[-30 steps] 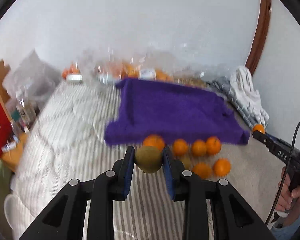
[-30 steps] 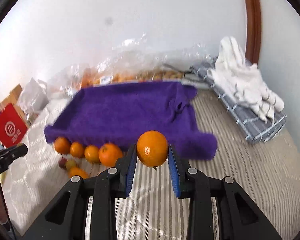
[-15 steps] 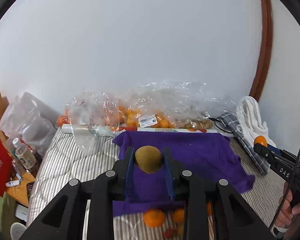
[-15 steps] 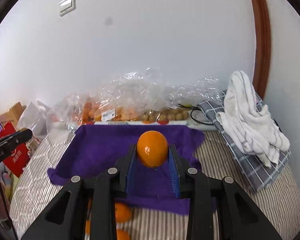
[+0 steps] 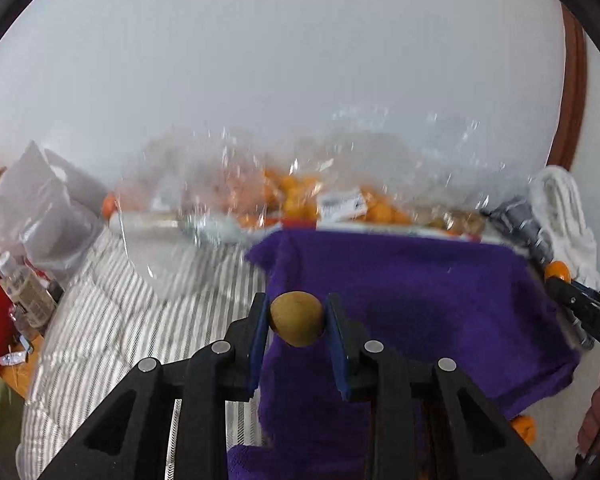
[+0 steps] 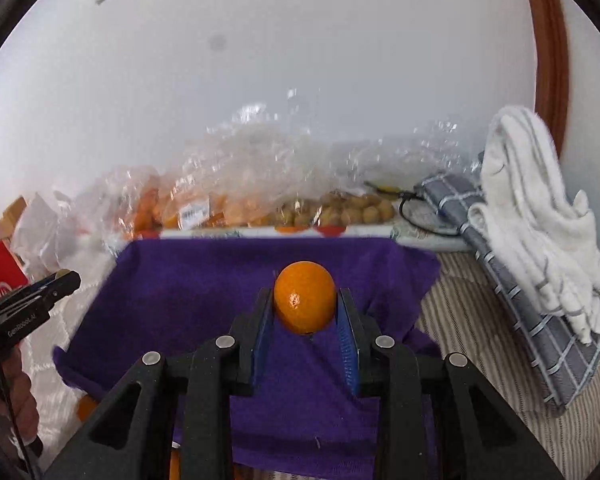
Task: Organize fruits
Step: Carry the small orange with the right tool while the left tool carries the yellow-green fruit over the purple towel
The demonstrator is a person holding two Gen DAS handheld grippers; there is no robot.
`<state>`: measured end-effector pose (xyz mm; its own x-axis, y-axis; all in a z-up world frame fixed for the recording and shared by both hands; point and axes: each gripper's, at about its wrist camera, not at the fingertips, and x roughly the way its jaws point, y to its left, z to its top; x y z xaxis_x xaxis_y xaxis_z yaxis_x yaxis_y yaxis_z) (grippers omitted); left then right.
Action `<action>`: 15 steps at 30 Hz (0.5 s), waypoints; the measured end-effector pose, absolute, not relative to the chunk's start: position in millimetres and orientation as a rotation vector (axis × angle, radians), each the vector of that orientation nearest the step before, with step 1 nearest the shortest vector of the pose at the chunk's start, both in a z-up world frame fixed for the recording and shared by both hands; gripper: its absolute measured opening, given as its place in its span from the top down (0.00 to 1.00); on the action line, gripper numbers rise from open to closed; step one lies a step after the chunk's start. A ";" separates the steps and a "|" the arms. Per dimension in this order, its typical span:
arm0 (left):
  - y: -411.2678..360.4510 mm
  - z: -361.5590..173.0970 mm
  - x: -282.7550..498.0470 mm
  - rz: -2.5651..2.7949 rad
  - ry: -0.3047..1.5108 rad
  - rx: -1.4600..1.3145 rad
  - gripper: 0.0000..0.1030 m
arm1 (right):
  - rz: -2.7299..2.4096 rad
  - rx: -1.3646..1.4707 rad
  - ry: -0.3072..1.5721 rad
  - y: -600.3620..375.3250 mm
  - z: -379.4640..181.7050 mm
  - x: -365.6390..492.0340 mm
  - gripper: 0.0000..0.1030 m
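Kiwi pinched in left gripper, held above purple cloth. Orange clamped in right gripper, also above cloth. Cloth bare: nothing placed yet. Loose oranges remain at near edge; sorting barely begun.

The left gripper clamps a kiwi between its blue pads above a purple towel on a striped bed. Behind the towel lie blurred clear bags of oranges. The right gripper enters at right, gripping an orange.
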<state>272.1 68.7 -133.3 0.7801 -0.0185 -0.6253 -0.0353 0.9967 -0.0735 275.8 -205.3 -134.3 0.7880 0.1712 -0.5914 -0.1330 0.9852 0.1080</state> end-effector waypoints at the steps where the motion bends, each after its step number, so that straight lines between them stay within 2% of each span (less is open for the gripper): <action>1: 69.5 -138.1 273.3 0.014 0.687 -0.080 0.74 | 0.159 0.051 0.657 -204.6 -142.0 278.4 0.70; 15: 58.0 -155.1 273.1 0.002 0.726 -0.018 0.74 | 0.157 0.015 0.733 -201.6 -174.7 283.5 0.70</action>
<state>273.1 58.0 -155.1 0.7479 -0.0049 -0.6638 -0.0078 0.9998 -0.0161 283.5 -201.6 -174.7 0.7323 0.1477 -0.6648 -0.1372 0.9882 0.0685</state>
